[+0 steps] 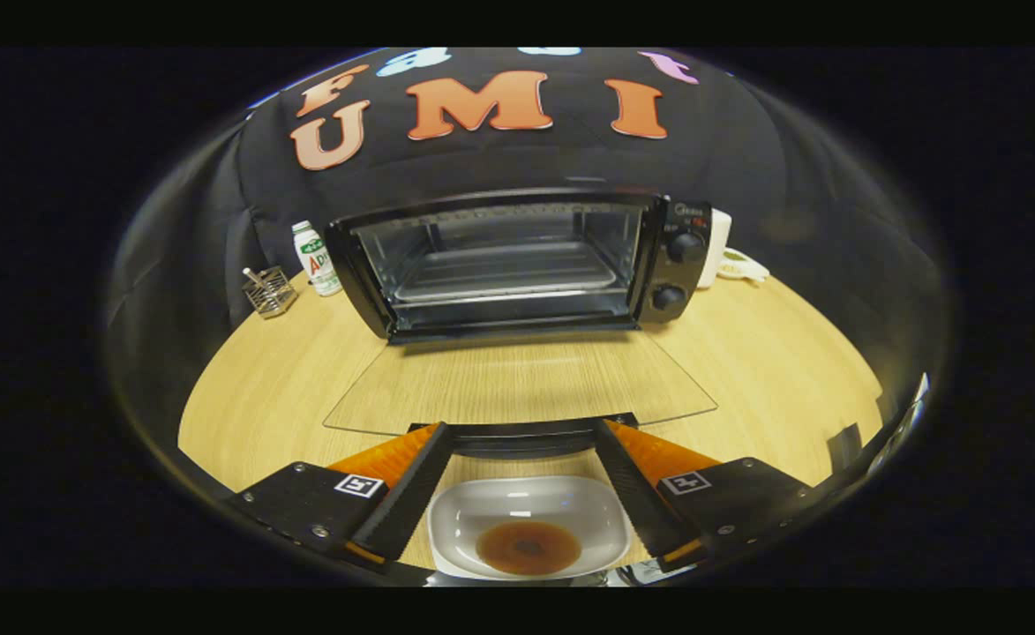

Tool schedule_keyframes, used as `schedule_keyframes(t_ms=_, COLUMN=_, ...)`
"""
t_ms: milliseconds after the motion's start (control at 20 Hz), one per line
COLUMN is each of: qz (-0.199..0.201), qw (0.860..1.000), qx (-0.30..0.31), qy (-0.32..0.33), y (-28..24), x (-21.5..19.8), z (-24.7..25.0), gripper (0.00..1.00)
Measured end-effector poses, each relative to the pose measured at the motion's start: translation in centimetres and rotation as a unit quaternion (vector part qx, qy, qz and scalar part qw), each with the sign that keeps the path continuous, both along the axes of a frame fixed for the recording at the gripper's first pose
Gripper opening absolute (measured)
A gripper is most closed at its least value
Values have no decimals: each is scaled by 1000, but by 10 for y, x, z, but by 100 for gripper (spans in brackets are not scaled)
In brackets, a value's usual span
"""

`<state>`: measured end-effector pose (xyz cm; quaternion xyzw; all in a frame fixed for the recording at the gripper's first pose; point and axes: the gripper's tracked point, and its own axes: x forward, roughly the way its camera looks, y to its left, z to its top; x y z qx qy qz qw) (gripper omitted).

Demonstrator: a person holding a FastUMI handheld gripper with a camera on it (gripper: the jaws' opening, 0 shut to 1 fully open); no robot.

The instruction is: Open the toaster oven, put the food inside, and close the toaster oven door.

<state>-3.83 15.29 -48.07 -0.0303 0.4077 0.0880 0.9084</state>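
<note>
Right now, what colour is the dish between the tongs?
White, with brown food in it; the dish shows in the gripper view.

Black toaster oven (pixel 517 265) at table's far side, glass door (pixel 517 388) dropped flat, cavity empty. White dish (pixel 530 520) holding round brown food (pixel 528 547) sits near, before door's handle.
</note>
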Motion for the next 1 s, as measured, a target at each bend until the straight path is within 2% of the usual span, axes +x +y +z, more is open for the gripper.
schedule_keyframes(t_ms=300, qz=7, qw=1000, qx=-13, qy=13, y=-1, x=-7, z=-15, gripper=98)
schedule_keyframes(t_ms=500, qz=0, qw=1000, qx=12, qy=17, y=1, x=-11, z=-2, gripper=98)
schedule_keyframes(t_ms=850, qz=10, qw=1000, qx=-1, qy=-11, y=-11, x=-27, z=37, gripper=98)
schedule_keyframes(t_ms=1000, qz=19, qw=1000, qx=-14, qy=-9, y=-20, x=-46, z=40, gripper=98)
